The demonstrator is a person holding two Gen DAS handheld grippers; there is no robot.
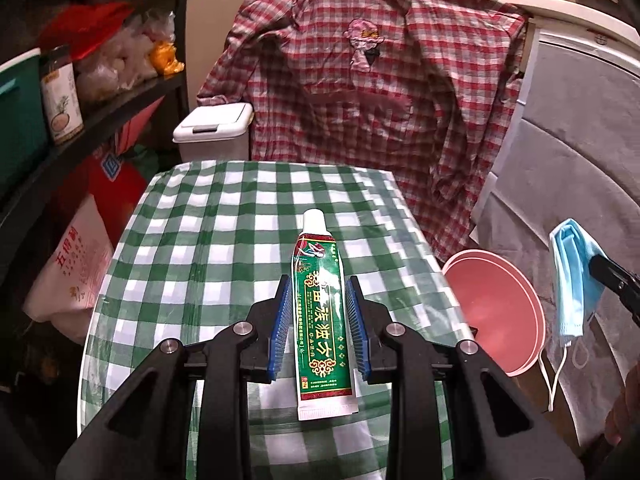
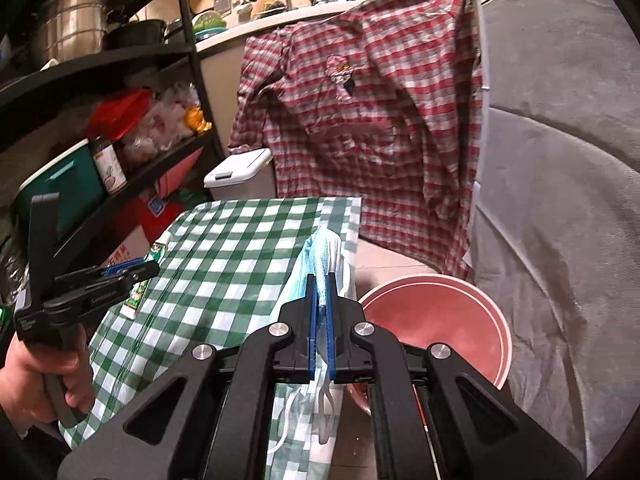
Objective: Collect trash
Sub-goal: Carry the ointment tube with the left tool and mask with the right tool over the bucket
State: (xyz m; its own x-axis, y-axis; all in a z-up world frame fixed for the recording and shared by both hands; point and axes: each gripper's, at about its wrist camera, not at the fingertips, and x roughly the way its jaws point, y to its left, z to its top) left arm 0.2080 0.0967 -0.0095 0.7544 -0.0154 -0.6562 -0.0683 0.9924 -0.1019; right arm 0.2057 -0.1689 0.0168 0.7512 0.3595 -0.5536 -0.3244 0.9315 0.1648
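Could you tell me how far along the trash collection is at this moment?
Nothing visibly binned yet: the pink basin looks empty. In hand: the right gripper is shut on the mask; the left gripper brackets the tube. Left: gripping the tube and dropping both.

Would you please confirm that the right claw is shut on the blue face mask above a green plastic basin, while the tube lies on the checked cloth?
Not quite: the round plastic basin is pink, not green, as the right wrist view shows. Otherwise correct: the right claw is shut on the blue pleated face mask, and the green-and-white tube lies on the green-and-white checked tablecloth.
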